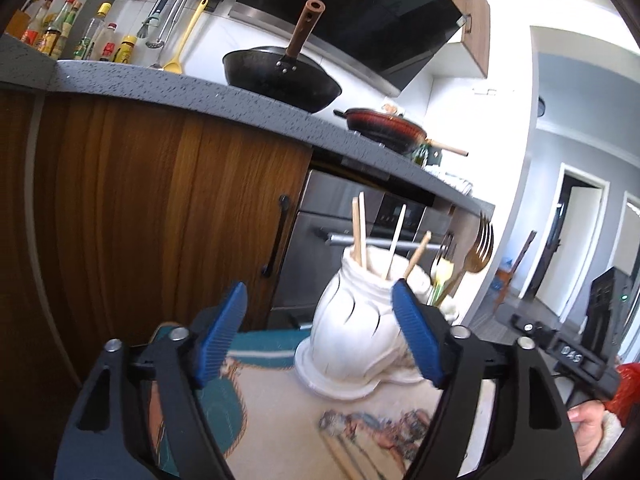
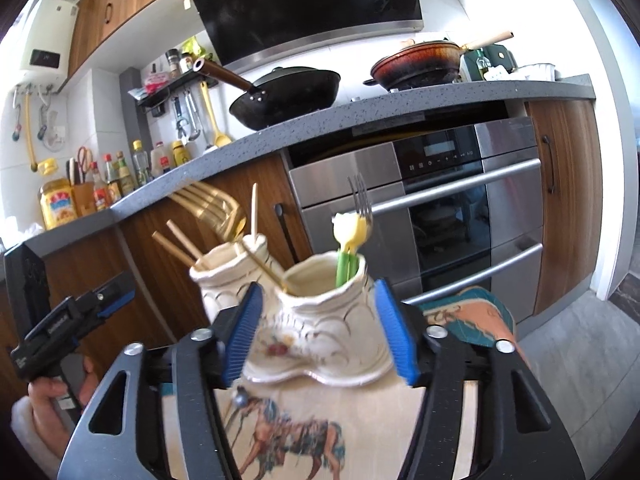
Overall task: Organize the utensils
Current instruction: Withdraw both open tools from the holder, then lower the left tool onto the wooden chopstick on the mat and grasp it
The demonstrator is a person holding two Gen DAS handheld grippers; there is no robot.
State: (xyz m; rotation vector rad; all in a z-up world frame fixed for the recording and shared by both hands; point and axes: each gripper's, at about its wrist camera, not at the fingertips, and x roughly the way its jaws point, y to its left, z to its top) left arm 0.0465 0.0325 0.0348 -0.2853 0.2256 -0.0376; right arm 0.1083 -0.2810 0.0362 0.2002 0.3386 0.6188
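The left hand-held gripper point(image 1: 320, 334) stood wide, its blue pads empty, with the white ceramic holder point(image 1: 356, 320) just ahead of it and nearer its right pad; no contact could be confirmed. The right hand-held gripper point(image 2: 320, 330) also stood wide and empty, its pads flanking the near pot of the same holder without visibly pressing on it. The holder rested on a printed mat point(image 2: 320, 440) covering the worktop beneath both tools. Wooden chopsticks point(image 2: 180, 242) stood in the compartment beyond the left pad of the right tool, a gold fork point(image 2: 212, 206) leaned across the middle, and a silver fork point(image 2: 360, 200) with yellow-headed, green-handled pieces point(image 2: 352, 232) stood in the near pot. No loose utensil was clearly visible on the mat. The sorting was judged largely complete; only a final check remained.
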